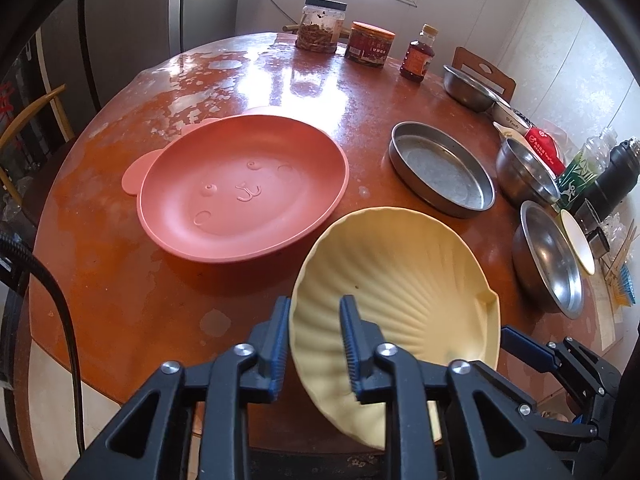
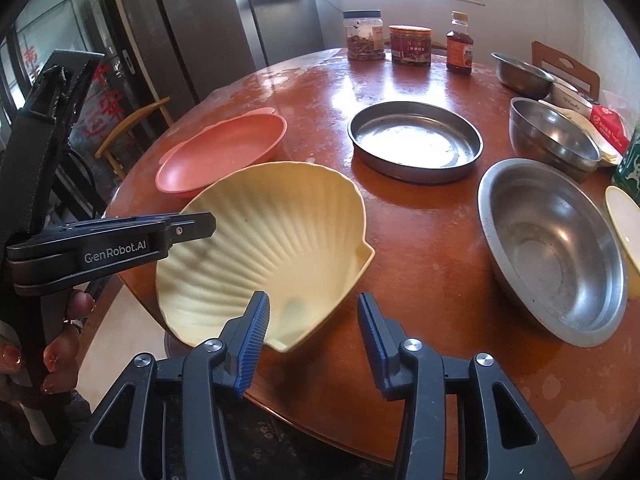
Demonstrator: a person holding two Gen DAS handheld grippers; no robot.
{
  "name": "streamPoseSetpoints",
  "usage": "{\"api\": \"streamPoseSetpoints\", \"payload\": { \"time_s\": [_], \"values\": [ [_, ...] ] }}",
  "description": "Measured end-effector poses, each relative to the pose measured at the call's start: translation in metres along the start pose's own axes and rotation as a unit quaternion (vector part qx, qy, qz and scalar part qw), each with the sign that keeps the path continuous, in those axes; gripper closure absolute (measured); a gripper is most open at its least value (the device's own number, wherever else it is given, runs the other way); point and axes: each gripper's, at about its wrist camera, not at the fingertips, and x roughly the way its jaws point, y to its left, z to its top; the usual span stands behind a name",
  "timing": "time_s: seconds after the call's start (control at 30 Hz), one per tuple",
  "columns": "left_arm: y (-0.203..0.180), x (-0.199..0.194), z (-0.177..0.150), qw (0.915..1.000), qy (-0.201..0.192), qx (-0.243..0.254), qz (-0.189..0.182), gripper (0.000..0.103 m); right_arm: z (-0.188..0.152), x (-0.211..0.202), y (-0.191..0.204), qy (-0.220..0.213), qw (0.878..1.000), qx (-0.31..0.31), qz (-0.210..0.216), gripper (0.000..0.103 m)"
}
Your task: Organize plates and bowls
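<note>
A pale yellow shell-shaped plate (image 1: 400, 280) (image 2: 272, 240) lies at the near edge of the round brown table (image 1: 120, 280), with part of it past the edge. My left gripper (image 1: 316, 344) is open and straddles the plate's left rim: one pad is outside, the other inside, with a gap on each side. From the right wrist view the left gripper (image 2: 200, 224) reaches over that rim. My right gripper (image 2: 314, 332) is open at the plate's near right corner and presses on nothing. A pink bear-face plate (image 1: 244, 188) (image 2: 224, 152) sits behind the yellow one.
A flat steel pan (image 1: 440, 168) (image 2: 416, 142) stands mid-table. Steel bowls (image 1: 548, 256) (image 2: 552, 248) line the right side, beside bottles and a red packet. Jars (image 1: 320, 24) and a sauce bottle (image 1: 418, 56) stand at the far edge. A wooden chair (image 1: 32, 120) is at left.
</note>
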Motion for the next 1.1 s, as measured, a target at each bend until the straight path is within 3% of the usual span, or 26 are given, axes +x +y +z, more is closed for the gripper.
{"api": "streamPoseSetpoints", "payload": {
  "time_s": [0.1, 0.37, 0.5, 0.83, 1.1],
  "values": [
    [0.001, -0.004, 0.001, 0.9999, -0.008, 0.002, 0.005, 0.056, 0.001, -0.003, -0.002, -0.005, 1.0, 0.005, -0.005, 0.05],
    [0.012, -0.027, -0.002, 0.9994, -0.034, -0.006, -0.008, 0.055, 0.005, -0.011, 0.0, -0.02, 1.0, 0.003, -0.019, 0.047],
    [0.026, -0.048, -0.001, 0.9979, -0.062, -0.016, -0.001, 0.047, 0.017, -0.016, -0.002, -0.033, 0.999, 0.009, -0.018, 0.046],
    [0.076, -0.053, 0.009, 0.9937, -0.066, -0.088, 0.018, 0.046, 0.074, -0.004, 0.014, -0.041, 0.999, -0.008, 0.011, 0.043],
    [0.108, -0.031, 0.021, 0.9884, -0.043, -0.138, 0.045, 0.046, 0.114, 0.038, 0.037, -0.018, 0.999, -0.031, 0.038, 0.043]
  ]
}}
